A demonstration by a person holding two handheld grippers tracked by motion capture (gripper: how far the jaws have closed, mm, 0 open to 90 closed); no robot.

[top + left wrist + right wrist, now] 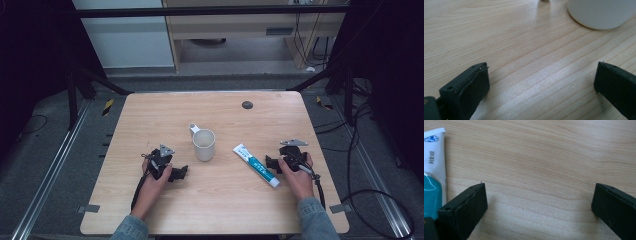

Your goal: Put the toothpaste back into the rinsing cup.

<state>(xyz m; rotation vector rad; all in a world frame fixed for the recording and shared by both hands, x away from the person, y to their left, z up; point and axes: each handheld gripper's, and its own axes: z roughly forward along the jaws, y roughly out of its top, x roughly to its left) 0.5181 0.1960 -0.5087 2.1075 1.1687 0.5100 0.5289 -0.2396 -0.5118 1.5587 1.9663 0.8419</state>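
Two hand-held grippers rest low on the pale wooden surface (220, 210), both with jaws spread wide and nothing between them. Largest item: the surface itself, bare wood showing between the jaws in each gripper view. Next, the off-white ceramic mug with a side handle (203, 144) stands upright near the middle; it sits just ahead of the left hand-held gripper (181, 173), and its base shows in the left gripper view (600, 13). Risk: a sideways push from an open jaw could slide or tip it. Smallest, the white and teal toothpaste tube (256, 165) lies flat just beside the right hand-held gripper (270, 163), off to one side of that gripper's jaws (432, 175). Risk: the gripper is not centred on the tube, so closing now would likely catch only its edge or squash the soft body.
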